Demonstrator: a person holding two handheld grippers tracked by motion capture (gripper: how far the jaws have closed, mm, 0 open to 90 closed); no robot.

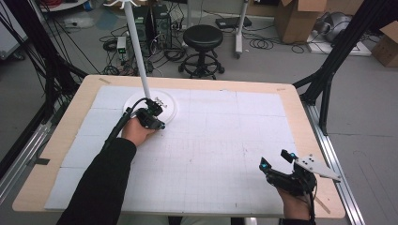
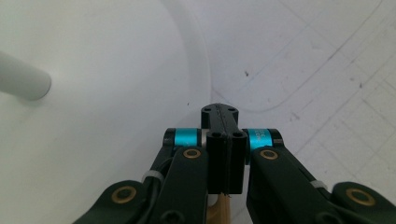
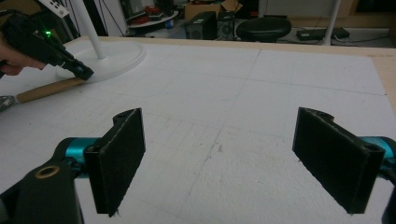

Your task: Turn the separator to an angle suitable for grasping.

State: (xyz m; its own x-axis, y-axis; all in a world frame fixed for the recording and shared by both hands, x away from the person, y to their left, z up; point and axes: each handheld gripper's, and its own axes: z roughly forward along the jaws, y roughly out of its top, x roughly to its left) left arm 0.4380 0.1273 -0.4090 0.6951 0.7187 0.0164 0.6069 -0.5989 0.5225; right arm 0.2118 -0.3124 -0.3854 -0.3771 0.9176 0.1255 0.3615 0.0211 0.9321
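L gripper (image 1: 158,123), jaws clamped on wooden-handled tool (image 3: 46,89) by stand base (image 1: 169,104): keep grip firm, lift level; R gripper (image 1: 277,163) jaws apart, idle.

Grey floor (image 1: 263,61), black stool (image 1: 202,37), cardboard boxes (image 1: 295,16), tangled cables (image 1: 171,54).

The high view is evenly and softly lit from overhead, and only faint shadows are cast on the white table (image 1: 211,140); slight softness is seen throughout, and the corners are darkened by black frame struts; in the left gripper view the round white base (image 2: 93,116) is nearly washed out by brightness, while the black jaws close to the lens are rendered soft; in the right gripper view the near jaws are slightly blurred, and the background is dimmer
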